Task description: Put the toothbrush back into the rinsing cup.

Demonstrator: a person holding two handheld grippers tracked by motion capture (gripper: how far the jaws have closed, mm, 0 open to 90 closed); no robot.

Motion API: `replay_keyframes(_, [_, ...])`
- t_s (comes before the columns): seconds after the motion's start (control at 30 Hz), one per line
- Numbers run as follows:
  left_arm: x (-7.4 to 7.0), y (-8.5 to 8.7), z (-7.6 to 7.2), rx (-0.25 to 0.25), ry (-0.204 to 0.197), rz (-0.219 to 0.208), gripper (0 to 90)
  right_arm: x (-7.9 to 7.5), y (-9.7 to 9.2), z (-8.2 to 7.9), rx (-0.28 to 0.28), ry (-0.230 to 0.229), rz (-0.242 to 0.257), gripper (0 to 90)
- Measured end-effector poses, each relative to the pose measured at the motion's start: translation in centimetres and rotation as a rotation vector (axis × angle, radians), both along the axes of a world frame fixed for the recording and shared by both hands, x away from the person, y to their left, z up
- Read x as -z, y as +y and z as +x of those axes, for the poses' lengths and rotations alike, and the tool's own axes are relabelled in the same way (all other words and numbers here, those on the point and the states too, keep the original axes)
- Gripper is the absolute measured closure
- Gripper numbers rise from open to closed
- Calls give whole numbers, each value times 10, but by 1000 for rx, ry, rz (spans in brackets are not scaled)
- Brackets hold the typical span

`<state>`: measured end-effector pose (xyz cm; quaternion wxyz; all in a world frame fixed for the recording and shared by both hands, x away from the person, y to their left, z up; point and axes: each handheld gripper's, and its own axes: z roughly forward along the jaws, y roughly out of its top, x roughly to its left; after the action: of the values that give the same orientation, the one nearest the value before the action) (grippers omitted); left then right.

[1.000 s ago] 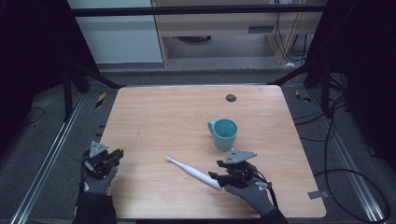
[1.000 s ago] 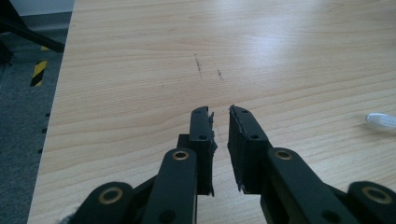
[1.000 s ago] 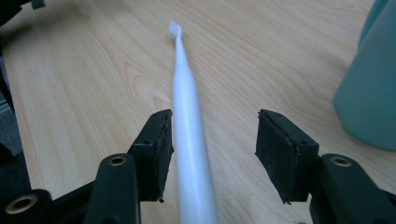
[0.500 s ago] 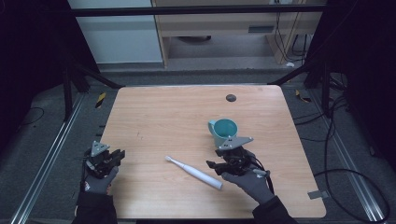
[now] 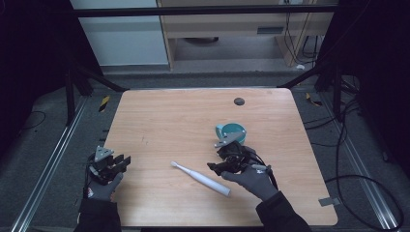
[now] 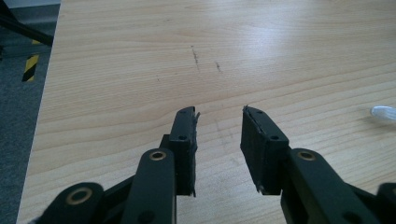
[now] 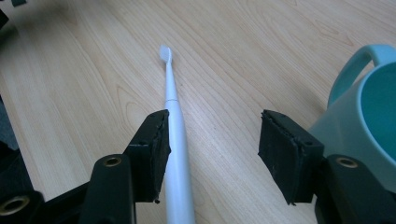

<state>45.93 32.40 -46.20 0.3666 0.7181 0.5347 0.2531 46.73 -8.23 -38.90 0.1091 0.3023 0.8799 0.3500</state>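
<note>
The table is pale wood grain with a soft sheen, faintly scuffed towards its left edge. The toothbrush is smooth, glossy white plastic. The mug looks matt teal plastic. Gripper pads are rough black rubber, frayed at their edges.

This is looking like a lab or test room set up for recording, not a home. A bare wooden table is standing inside a dark metal frame with struts running down at both sides. Aluminium rails are lying along the grey carpeted floor, with hazard tape marking one spot. Loose cables are trailing across the floor at the right, and more are hanging near a plain desk at the back
</note>
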Motion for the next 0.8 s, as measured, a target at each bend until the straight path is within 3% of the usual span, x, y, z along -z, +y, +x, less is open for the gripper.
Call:
replay_keyframes(0.33, [1, 0, 1, 4, 4, -1, 609, -13, 22, 10, -48, 20, -71, 427])
replay_keyframes(0.63, [1, -1, 1, 15, 5, 9, 592, -4, 42, 16, -91, 83, -155, 435])
replay_keyframes(0.8, [1, -2, 1, 22, 5, 11, 577, 7, 51, 17, -113, 128, -225, 453])
